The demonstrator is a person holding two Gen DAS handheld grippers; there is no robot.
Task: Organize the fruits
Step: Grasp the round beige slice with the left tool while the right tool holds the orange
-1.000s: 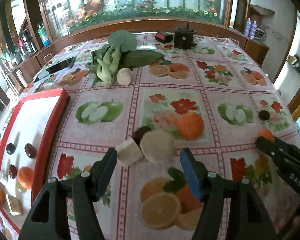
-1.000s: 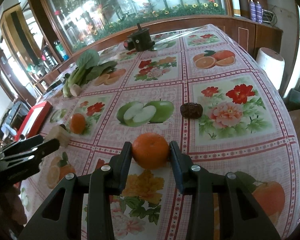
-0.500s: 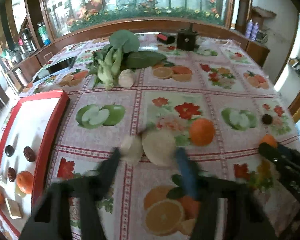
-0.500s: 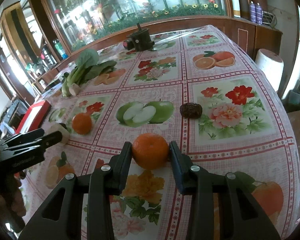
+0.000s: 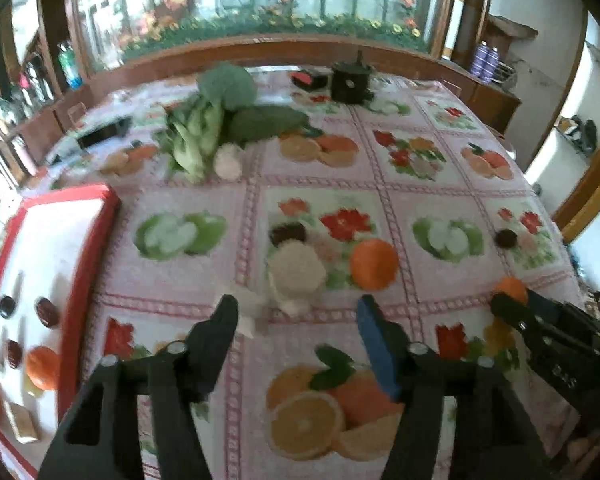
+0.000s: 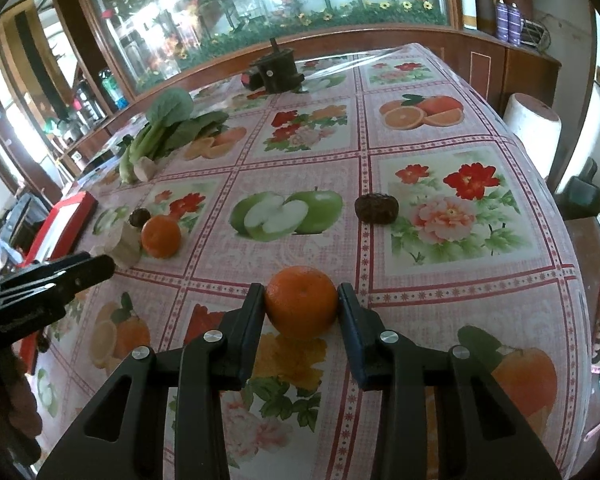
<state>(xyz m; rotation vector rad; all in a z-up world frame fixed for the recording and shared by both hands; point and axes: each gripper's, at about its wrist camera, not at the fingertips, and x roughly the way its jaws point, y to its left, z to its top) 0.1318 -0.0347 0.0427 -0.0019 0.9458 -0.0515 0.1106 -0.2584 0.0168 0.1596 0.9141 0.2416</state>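
Observation:
My right gripper [image 6: 300, 300] is shut on a tangerine [image 6: 302, 302] that rests on the fruit-print tablecloth; both pads press its sides. It shows again at the right edge of the left wrist view, where the right gripper [image 5: 540, 328] holds the tangerine [image 5: 510, 288]. My left gripper [image 5: 296, 316] is open, its jaws widening, with nothing gripped. Just beyond its fingertips lie a pale round slice [image 5: 296, 268] and a white chunk [image 5: 244, 308]. A second tangerine [image 5: 374, 264] and a dark date [image 5: 287, 233] sit beside them. Another date [image 6: 376, 209] lies ahead of the right gripper.
A red-rimmed white tray [image 5: 88, 264] at the left holds several dates, tangerines and pale pieces. Leafy greens [image 5: 204, 132] and a white bulb [image 5: 228, 160] lie at the back, a black device [image 5: 350, 82] behind them. The table's edge drops off at the right.
The left jaws narrowed half a second ago in a blurred frame and stand wide again now. The right gripper has stayed on its tangerine.

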